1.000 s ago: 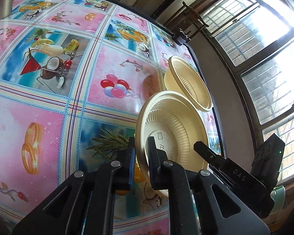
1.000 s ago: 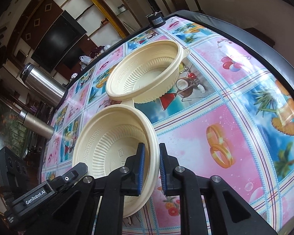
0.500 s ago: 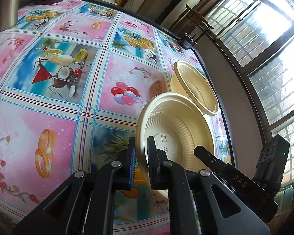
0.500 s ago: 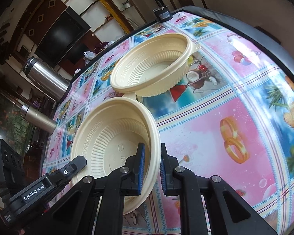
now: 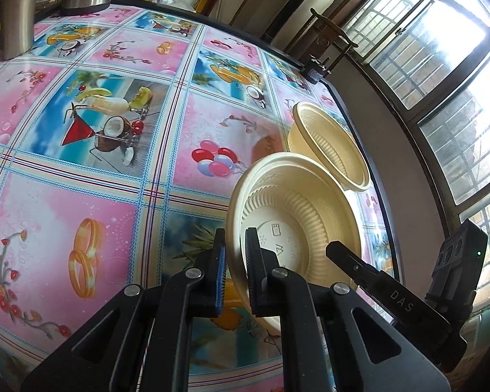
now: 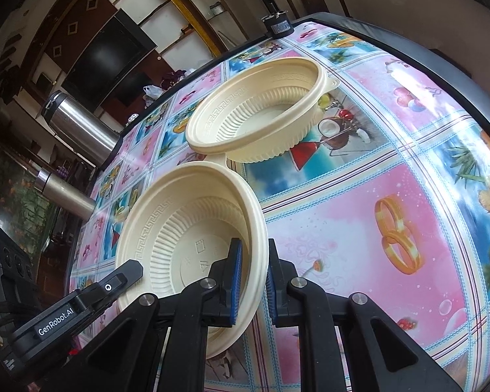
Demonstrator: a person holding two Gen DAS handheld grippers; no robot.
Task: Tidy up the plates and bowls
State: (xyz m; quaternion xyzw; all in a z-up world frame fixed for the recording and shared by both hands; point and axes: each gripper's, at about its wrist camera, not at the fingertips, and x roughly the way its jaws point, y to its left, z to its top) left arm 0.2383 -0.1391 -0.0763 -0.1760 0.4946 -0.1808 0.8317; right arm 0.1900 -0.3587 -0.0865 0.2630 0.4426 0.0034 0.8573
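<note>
Two cream ribbed plastic bowls are on a table with a pink and blue patterned cloth (image 5: 81,202). The near bowl (image 5: 303,215) is tilted, and my left gripper (image 5: 235,251) is shut on its left rim. In the right wrist view my right gripper (image 6: 253,261) is shut on the opposite rim of the same near bowl (image 6: 179,228). The far bowl (image 6: 261,117) sits upright on the cloth, its rim touching the near bowl's rim. In the left wrist view the far bowl (image 5: 330,150) lies by the table's right edge.
Two steel flasks (image 6: 78,130) (image 6: 65,189) stand at the far side of the table. A small black device (image 6: 279,27) sits on the far edge. The black table rim (image 5: 369,150) runs next to a wall with barred windows.
Both grippers stay shut on the near bowl. Both views have shifted a little: more of the far table and the flasks shows in the left view, and the far bowl looks slightly closer.
</note>
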